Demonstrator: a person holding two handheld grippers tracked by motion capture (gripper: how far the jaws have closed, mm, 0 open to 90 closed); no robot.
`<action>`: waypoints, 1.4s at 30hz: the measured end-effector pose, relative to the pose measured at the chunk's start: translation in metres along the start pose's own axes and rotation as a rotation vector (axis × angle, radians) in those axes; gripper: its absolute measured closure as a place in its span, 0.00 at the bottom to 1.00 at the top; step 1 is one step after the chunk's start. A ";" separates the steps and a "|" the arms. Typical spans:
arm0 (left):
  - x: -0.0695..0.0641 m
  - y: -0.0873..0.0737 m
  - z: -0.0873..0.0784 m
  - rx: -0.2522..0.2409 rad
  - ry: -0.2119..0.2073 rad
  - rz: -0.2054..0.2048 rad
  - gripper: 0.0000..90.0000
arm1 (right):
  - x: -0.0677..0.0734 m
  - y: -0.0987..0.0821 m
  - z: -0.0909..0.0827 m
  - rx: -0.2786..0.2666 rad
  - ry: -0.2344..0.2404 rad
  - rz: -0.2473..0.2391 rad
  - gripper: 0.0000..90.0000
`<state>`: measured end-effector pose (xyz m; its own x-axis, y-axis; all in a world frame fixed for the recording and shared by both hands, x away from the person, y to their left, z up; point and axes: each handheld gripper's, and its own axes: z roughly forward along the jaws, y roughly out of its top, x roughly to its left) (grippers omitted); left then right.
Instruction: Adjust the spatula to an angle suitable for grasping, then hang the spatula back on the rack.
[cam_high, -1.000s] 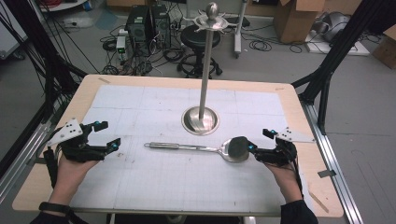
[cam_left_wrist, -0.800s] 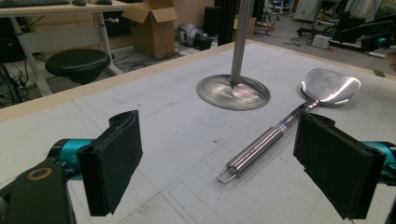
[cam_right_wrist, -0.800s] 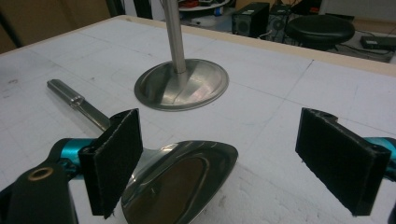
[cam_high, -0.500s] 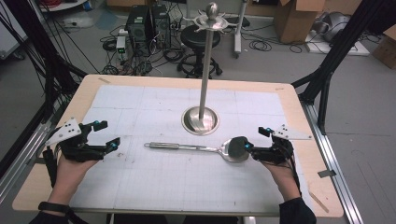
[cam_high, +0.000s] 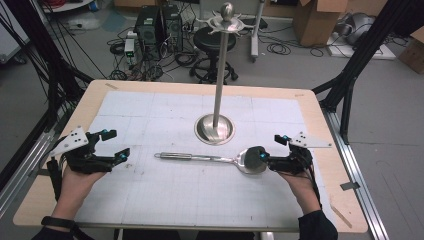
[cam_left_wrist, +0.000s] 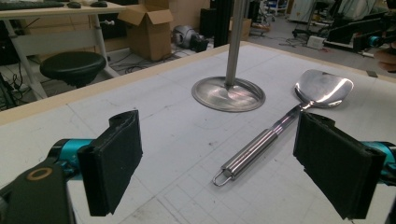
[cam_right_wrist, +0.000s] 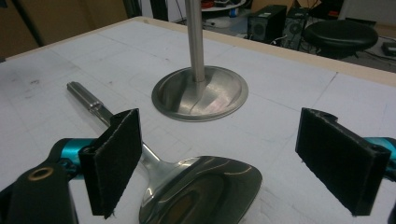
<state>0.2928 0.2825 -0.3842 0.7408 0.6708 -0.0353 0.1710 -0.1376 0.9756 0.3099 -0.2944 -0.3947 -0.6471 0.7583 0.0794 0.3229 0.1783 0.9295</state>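
A steel serving spoon (cam_high: 210, 158) lies flat on the white mat, its handle loop to the left and its bowl (cam_high: 250, 160) to the right. Behind it stands a steel rack: a round base (cam_high: 215, 129) and a tall pole (cam_high: 220, 65) with hooks at the top. My right gripper (cam_high: 270, 148) is open at the bowl's right edge. In the right gripper view the bowl (cam_right_wrist: 201, 191) lies low between the spread jaws, and one pad (cam_right_wrist: 114, 158) hangs over the spoon's neck. My left gripper (cam_high: 116, 143) is open and empty, left of the handle loop (cam_left_wrist: 222, 177).
The white gridded mat (cam_high: 165, 195) covers most of a wooden table (cam_high: 330, 165). Black frame posts (cam_high: 350, 70) flank the table. On the floor behind it are a stool (cam_high: 214, 40), computer cases (cam_high: 152, 25), cables and cardboard boxes (cam_high: 312, 20).
My right gripper has crept left, closing in on the spoon's bowl. The left gripper, spoon and rack have barely moved.
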 end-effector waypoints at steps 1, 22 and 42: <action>0.000 0.000 0.000 0.000 0.000 0.003 0.18 | 0.000 0.000 0.000 0.000 0.000 0.000 0.16; -0.002 0.001 0.000 0.001 -0.009 -0.001 0.18 | 0.001 0.004 0.009 0.008 0.033 -0.007 0.16; -0.004 0.000 -0.005 0.007 0.002 -0.001 0.18 | 0.024 0.021 0.061 0.155 0.212 -0.104 0.16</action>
<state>0.2869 0.2832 -0.3834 0.7391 0.6726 -0.0361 0.1766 -0.1418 0.9740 0.3437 -0.2343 -0.3956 -0.8071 0.5855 0.0754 0.3387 0.3546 0.8715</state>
